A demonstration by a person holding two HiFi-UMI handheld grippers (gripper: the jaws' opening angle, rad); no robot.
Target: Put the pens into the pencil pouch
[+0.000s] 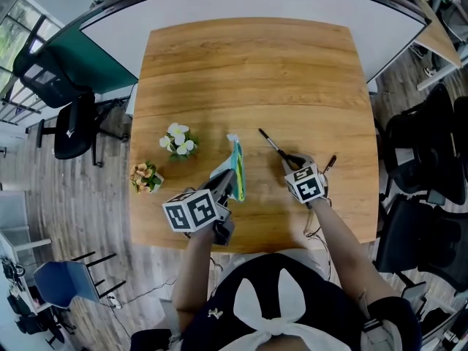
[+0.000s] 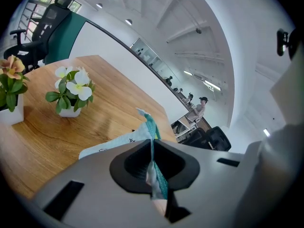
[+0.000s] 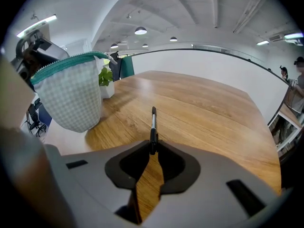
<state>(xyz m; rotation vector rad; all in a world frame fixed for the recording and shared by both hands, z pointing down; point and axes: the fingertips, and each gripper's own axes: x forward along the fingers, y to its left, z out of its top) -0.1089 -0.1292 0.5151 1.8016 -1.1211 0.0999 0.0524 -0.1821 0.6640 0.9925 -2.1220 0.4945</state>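
- Left gripper [image 1: 229,184]: jaws pinched together on the edge of the teal-trimmed pencil pouch [image 1: 237,167], held up ahead of it.
- Right gripper [image 1: 295,159]: jaw tips clamped on the near end of a black pen [image 1: 272,144] lying on the surface [image 1: 256,72].
- Second pen [image 1: 330,164]: just right of that gripper.

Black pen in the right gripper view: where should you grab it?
By its near end, coming from the person's side along its length: the black pen lies flat, pointing away, so the jaws pinch its thin barrel. The right gripper is shut on it.
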